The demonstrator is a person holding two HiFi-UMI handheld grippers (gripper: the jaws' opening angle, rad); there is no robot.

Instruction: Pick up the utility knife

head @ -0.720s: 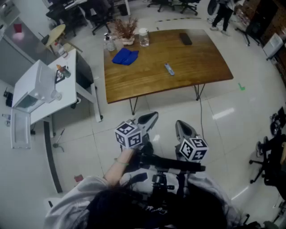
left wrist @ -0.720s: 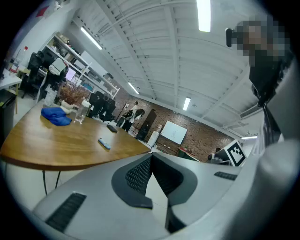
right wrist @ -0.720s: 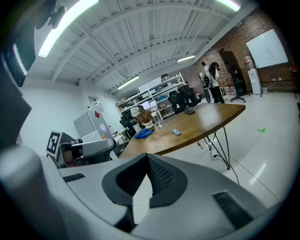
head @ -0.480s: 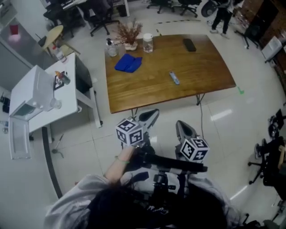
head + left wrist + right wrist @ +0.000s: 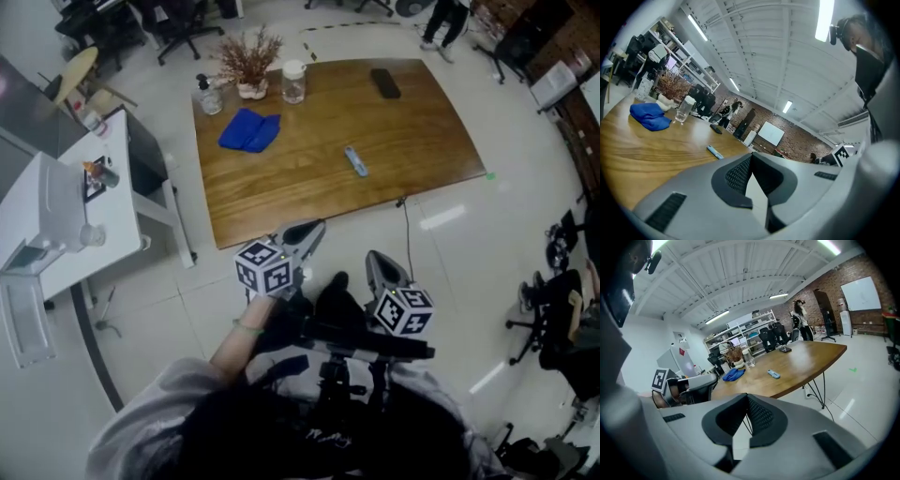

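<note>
A: Head view first. Is any writing showing?
B: Only the black-and-white square markers on the two cubes [image 5: 264,267] are coming through; anything else is too small to read. The utility knife [image 5: 355,160] is lying flat on the wooden counter [image 5: 309,192], right of centre in the frame. Bare wood is showing all round it, and it is sitting well in from the near edge.

A: Is anything crowding it?
B: Little. A blue cloth [image 5: 249,131] is lying well apart at the upper left, and a dark flat thing [image 5: 384,82] is sitting near the far edge. The left gripper [image 5: 309,231] is overlapping the counter's near edge in the frame. The right gripper [image 5: 377,262] is hanging lower, over the tiled floor [image 5: 469,244]. The person's hair [image 5: 309,441] at the bottom is covering the handles.

A: And the left gripper view?
B: The left gripper [image 5: 751,157] is showing its pads meeting at the tips, with nothing between them. The utility knife [image 5: 714,151] is peeking just above the jaws, left of centre. It is small and blurred, so I am not telling which end is the blade.

A: The right gripper view?
B: The right gripper [image 5: 746,397] is closed too, and empty. The utility knife [image 5: 773,374] is lying mid-frame on the counter [image 5: 806,359], clear of its curved edge. Open floor is stretching away at the right. A red label [image 5: 680,351] at the left is too small to read.
</note>
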